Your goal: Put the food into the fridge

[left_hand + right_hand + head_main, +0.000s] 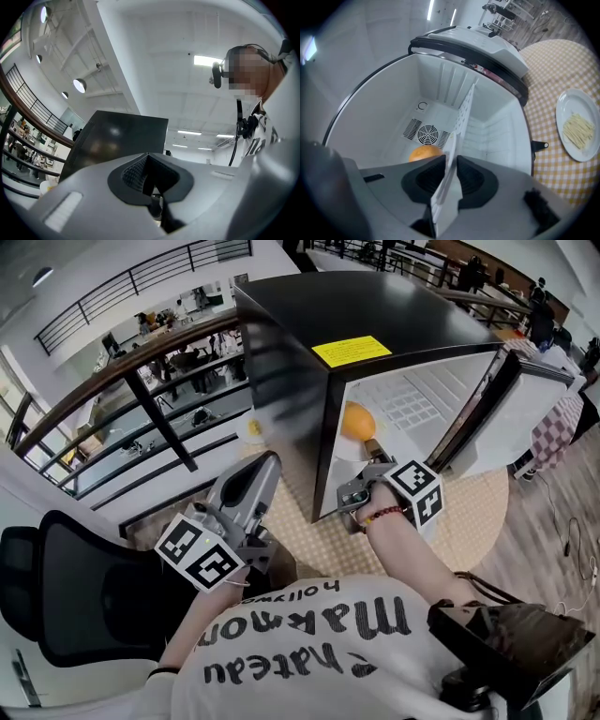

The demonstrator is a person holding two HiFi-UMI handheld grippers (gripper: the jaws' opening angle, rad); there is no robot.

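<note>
A black mini fridge (375, 315) stands on the table with its door (534, 409) swung open to the right. An orange (356, 420) lies inside on a white plate. My right gripper (373, 457) reaches into the opening. In the right gripper view the orange (425, 153) shows beyond the left jaw, and a thin white rim (446, 197), the plate's by its look, runs between the jaws of my right gripper (450, 161). The pads stand close on either side without squeezing it. My left gripper (267, 460) is raised left of the fridge, shut and empty (149, 157).
A white plate of pale noodles (579, 126) sits on the checked tablecloth (478, 512). Another small plate with something yellow (251, 427) lies left of the fridge. A railing (141, 371) runs behind. A black chair (66, 587) is at my left.
</note>
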